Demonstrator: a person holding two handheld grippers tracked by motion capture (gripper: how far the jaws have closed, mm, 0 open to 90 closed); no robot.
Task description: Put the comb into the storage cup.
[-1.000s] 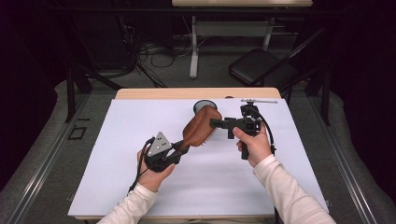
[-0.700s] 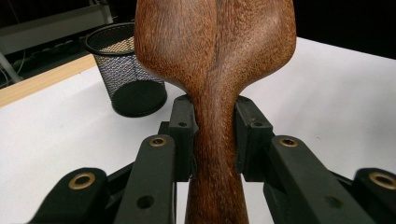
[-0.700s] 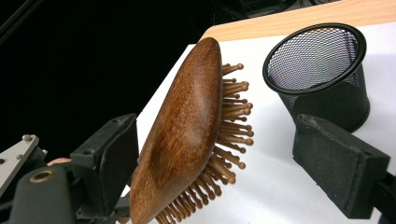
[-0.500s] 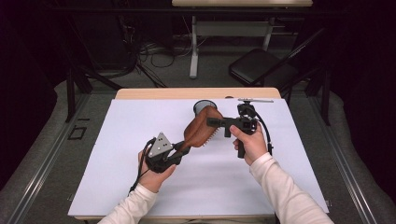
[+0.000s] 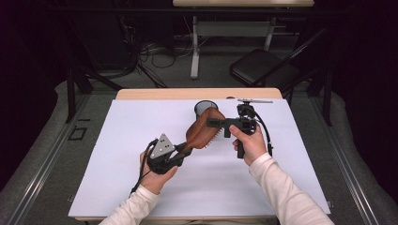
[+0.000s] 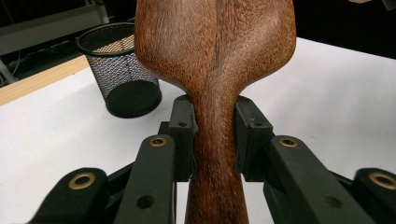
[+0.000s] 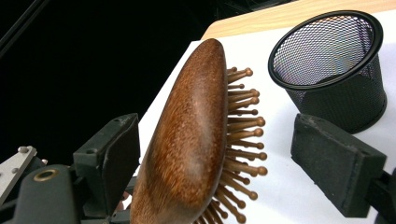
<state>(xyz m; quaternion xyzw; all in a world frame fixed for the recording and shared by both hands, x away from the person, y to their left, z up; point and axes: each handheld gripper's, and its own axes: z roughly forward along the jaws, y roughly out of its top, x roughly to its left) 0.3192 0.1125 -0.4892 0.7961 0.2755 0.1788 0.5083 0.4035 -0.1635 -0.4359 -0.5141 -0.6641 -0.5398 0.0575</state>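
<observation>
High view: left gripper [image 5: 180,152] clamps the brush [image 5: 202,130] handle; right gripper [image 5: 212,123] stands open around its head, beside the cup [image 5: 204,107].

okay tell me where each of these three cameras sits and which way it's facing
High view: above the person's side, facing forward and down on the table; both forearms, left gripper and right gripper show.
Left gripper view: rides the left gripper, looking along jaws clamped on the hairbrush neck.
Right gripper view: rides the right gripper, its jaws either side of the brush head.
Shared: all show the hairbrush and mesh cup.
</observation>
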